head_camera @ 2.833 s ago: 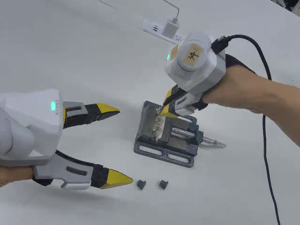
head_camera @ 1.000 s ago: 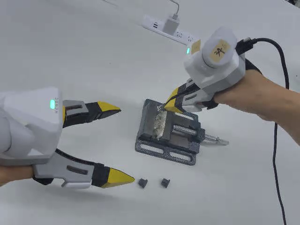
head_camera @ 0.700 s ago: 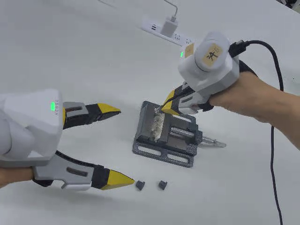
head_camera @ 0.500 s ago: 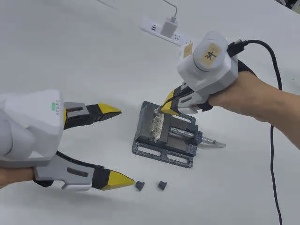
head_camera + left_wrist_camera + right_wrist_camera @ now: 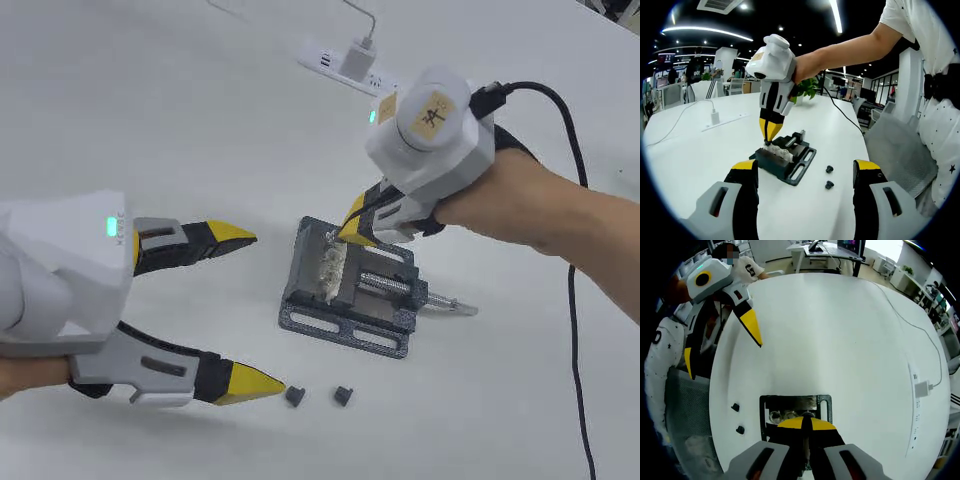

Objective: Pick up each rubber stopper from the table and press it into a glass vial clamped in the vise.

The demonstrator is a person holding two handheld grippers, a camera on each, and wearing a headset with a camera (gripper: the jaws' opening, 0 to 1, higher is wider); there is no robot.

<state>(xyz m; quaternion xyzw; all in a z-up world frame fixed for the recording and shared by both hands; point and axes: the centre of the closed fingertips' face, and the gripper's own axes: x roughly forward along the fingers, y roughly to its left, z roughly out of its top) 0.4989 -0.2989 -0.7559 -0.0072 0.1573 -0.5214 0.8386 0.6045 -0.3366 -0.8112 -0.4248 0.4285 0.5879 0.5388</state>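
A dark metal vise (image 5: 345,305) stands on the white table, with glass vials (image 5: 328,264) clamped in a row between its jaws. My right gripper (image 5: 349,231) is shut, its yellow tips pointing down onto the far end of the vial row (image 5: 782,415); nothing shows between the tips (image 5: 804,422). Two small dark rubber stoppers (image 5: 295,396) (image 5: 342,396) lie on the table in front of the vise. My left gripper (image 5: 262,311) is wide open and holds nothing; its lower fingertip (image 5: 270,384) is just left of the nearer stopper (image 5: 828,185).
A white power strip (image 5: 343,66) with a plugged-in charger lies at the table's far side. A black cable (image 5: 573,300) trails from the right gripper along the right. The vise's screw handle (image 5: 452,305) sticks out to the right.
The right gripper's body has swung slightly left above the vise, with its tips staying at the far end of the vials. The left gripper and stoppers have stayed put.
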